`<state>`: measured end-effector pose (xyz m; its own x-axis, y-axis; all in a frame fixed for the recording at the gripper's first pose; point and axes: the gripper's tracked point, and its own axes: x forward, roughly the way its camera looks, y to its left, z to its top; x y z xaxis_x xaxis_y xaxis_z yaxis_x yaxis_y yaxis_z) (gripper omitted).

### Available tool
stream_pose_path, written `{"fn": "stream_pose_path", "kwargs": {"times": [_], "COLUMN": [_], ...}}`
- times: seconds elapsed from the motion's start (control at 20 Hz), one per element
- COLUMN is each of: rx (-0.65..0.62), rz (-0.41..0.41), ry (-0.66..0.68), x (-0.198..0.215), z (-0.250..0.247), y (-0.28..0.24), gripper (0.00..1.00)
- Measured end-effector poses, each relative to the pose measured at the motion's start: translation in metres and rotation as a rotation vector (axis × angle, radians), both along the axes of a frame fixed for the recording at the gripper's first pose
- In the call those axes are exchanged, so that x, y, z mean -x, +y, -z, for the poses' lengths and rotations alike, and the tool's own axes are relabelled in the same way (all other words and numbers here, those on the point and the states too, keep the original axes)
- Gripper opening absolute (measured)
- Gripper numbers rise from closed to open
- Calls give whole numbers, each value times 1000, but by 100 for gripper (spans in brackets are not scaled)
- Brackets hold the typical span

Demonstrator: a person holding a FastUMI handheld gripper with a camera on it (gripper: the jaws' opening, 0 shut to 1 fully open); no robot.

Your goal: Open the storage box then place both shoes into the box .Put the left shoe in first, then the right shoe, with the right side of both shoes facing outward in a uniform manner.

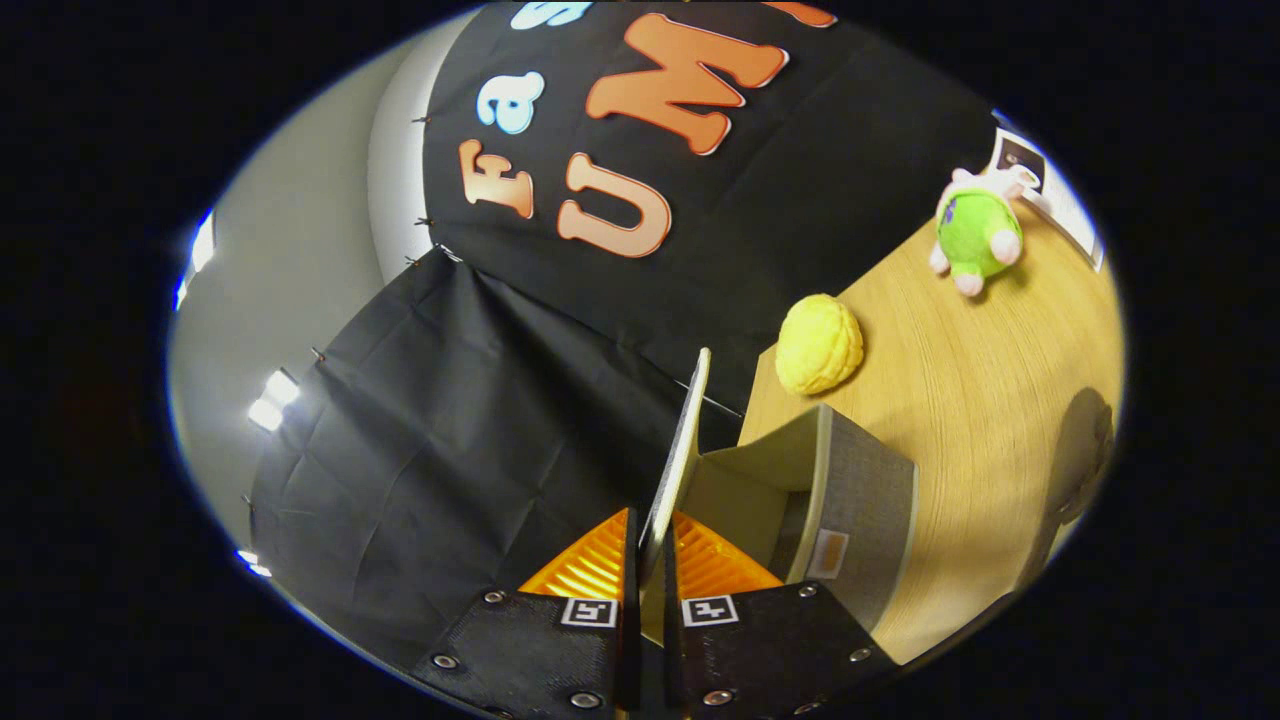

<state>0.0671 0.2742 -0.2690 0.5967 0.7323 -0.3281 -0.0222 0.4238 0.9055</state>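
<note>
Gripper (650, 570) clamped on lid (680, 450) of storage box (860, 500), lower centre of frame. Opening step in hand; next, swinging lid fully back, then releasing.

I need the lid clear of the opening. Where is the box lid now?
The lid stands raised on edge, pinched between the gripper jaws, left of the open box on the table.

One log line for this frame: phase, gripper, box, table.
phase: opening box | gripper: shut on lid, jaws pinching its edge | box: open, lid raised | table: yellow toy, green plush
</note>
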Motion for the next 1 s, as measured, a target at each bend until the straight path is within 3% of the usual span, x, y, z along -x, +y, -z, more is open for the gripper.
{"fn": "stream_pose_path", "kwargs": {"times": [0.3,0.7,1.0], "rx": [23,34,10], "rz": [9,-96,-73], "ry": [-62,-83,-51], "x": [-20,-15,-16], "z": [-39,-49,-47], "y": [20,121,176], "gripper": [11,11,10]}}
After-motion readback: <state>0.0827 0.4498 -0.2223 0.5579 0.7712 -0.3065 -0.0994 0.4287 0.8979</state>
